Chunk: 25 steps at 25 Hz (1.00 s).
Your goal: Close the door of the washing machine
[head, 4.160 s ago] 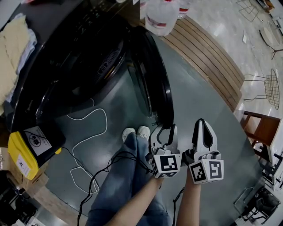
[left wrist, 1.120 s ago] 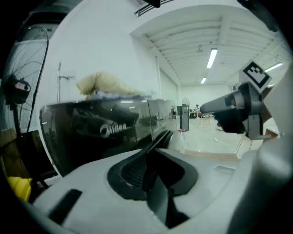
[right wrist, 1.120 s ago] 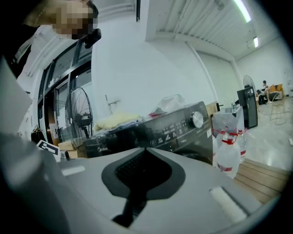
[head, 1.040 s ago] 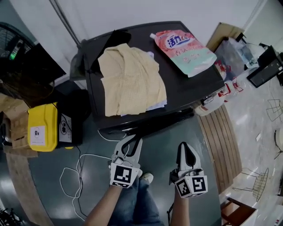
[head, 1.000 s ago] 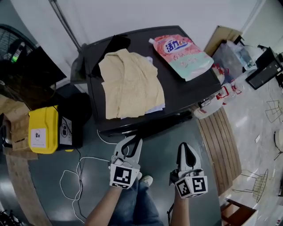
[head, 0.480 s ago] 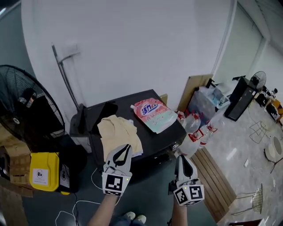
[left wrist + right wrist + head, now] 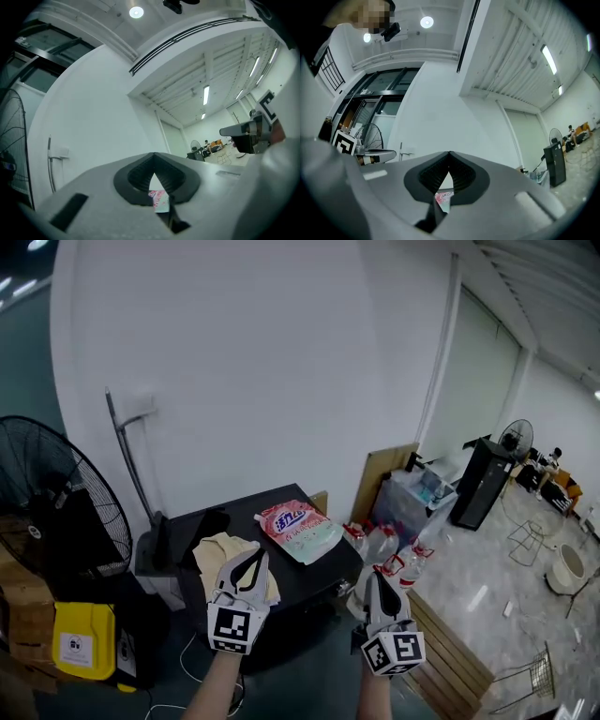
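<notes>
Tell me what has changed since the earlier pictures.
The left claw and right claw have risen from the front of the washing machine, whose door no longer juts open. The left claw, slightly apart a second ago, has shut empty. The right claw stays shut and empty. The yellow cloth and pink pouch lie on top as before.
</notes>
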Available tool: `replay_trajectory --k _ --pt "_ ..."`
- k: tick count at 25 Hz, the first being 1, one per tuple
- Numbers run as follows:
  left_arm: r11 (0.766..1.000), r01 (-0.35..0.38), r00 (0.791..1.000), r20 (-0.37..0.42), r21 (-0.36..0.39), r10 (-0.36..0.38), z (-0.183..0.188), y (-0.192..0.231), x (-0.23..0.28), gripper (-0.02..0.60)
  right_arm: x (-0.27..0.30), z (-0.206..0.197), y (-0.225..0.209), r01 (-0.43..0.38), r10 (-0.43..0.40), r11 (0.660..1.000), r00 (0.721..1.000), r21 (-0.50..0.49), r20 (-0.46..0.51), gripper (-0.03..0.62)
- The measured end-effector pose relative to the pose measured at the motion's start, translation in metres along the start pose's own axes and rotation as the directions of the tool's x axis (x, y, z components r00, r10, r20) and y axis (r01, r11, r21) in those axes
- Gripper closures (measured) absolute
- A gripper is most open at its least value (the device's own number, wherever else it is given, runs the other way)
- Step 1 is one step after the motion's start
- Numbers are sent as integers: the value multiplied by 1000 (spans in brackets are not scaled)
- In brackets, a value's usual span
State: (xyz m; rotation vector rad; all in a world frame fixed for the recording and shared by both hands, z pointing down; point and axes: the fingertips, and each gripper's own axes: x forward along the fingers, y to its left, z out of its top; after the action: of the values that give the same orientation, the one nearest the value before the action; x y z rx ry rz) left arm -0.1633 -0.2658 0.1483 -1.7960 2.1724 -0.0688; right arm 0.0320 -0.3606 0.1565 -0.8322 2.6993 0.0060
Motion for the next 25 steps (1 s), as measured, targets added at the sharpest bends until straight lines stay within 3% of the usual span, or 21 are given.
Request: replay_trajectory --k 13,25 --pt "1000 17 1000 9 0 -17 6 -4 1 583 -14 -2 -4 54 -55 997 998 -54 -28 582" --pt "1000 31 999 -7 -3 -31 0 -8 -6 583 -18 -13 3 38 -41 998 998 -40 -57 582"
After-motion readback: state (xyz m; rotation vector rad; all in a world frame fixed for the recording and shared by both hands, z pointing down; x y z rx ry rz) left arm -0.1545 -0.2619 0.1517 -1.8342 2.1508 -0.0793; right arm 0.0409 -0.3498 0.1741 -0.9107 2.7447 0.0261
